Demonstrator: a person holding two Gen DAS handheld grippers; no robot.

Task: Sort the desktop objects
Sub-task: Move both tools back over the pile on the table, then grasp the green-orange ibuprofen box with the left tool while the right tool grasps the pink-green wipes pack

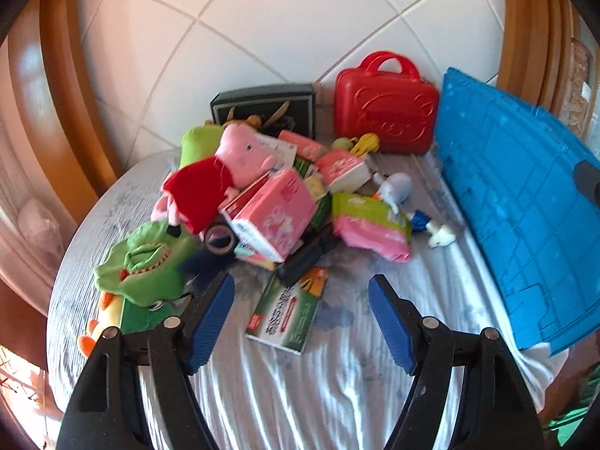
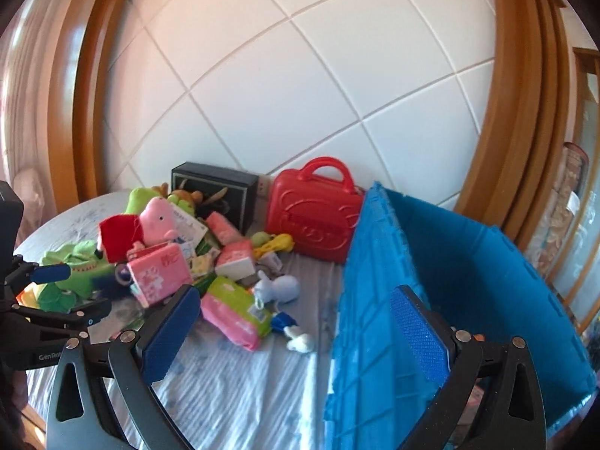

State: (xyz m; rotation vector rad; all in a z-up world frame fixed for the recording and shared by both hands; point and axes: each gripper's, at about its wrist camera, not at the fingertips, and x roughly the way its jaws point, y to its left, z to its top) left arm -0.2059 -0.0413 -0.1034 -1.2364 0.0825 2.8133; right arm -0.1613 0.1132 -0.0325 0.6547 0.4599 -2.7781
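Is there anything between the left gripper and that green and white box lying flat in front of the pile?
Nothing visible. The left gripper is open and empty, and the green and white box lies flat on bare tablecloth at the pile's near edge, showing between the fingers.

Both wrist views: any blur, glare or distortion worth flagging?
Left wrist: strong fisheye bend in the wall tiles; slight motion blur on the toy pile; sheen on the tablecloth; the left gripper is sharp and open. Right wrist: same bend; dark vignette in the corners; crate edge soft; the right gripper is sharp, open and empty.
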